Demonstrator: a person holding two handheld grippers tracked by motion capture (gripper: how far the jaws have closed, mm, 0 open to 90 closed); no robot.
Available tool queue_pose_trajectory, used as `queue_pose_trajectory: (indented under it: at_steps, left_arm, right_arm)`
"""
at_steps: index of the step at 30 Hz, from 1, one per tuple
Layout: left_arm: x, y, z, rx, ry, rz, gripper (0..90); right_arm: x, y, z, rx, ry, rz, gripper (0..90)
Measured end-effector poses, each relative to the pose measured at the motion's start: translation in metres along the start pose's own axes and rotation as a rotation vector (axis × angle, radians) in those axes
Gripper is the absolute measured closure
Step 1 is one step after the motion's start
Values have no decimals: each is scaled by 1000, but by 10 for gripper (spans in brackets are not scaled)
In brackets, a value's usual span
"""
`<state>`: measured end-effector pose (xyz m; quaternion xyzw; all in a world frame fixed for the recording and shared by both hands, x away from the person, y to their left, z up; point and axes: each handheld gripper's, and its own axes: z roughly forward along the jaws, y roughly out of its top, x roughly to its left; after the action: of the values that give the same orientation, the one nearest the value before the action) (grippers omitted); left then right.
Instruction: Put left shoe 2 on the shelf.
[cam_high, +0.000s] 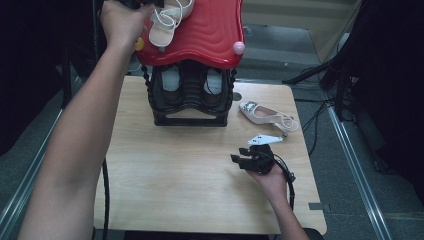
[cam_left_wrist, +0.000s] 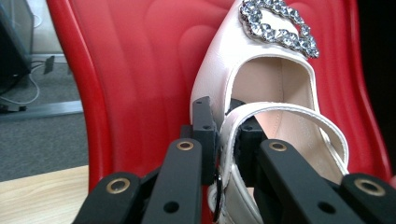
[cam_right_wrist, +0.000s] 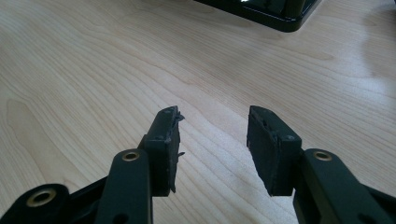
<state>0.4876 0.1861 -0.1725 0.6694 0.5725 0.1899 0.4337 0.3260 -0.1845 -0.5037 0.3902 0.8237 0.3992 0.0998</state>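
A cream slingback shoe (cam_high: 167, 22) with a rhinestone buckle (cam_left_wrist: 279, 29) lies on the red top tier (cam_high: 210, 35) of a shoe rack. My left gripper (cam_left_wrist: 227, 130) is shut on the shoe's heel strap, one jaw inside and one outside; in the high view the person's left hand (cam_high: 122, 22) holds it at the rack's top left. The matching shoe (cam_high: 267, 116) lies on the wooden table (cam_high: 190, 170) right of the rack. My right gripper (cam_high: 242, 156) hovers low over the table, open, with nothing between its fingers (cam_right_wrist: 164, 144).
The rack's lower black tier (cam_high: 190, 97) holds a pair of dark brown shoes (cam_high: 172, 90). A pink knob (cam_high: 239, 48) sits at the red tier's right corner. Cables (cam_high: 320, 115) trail on the floor to the right of the table.
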Motion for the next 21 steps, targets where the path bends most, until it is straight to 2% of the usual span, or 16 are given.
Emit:
queue_pose_trajectory:
  at_steps: [3, 8, 13, 16, 19, 21]
  left_arm:
    - [3, -4, 2, -16, -7, -6, 832]
    - [3, -6, 1, -3, -7, 33, 791]
    - [2, -5, -1, 25, -24, 41, 695]
    - [0, -4, -7, 7, -37, 58, 610]
    - [-1, -3, -11, 11, -52, 75, 572]
    - [1, -2, -14, 8, -73, 63, 557]
  right_arm:
    - [0, 0, 0, 1, -2, 3, 548]
    - [0, 0, 1, 5, -1, 4, 548]
    - [1, 0, 1, 6, -4, -4, 548]
    - [0, 0, 0, 3, -4, 1, 548]
    - [-1, 0, 0, 2, -6, 3, 548]
    - [-1, 0, -1, 3, -8, 2, 548]
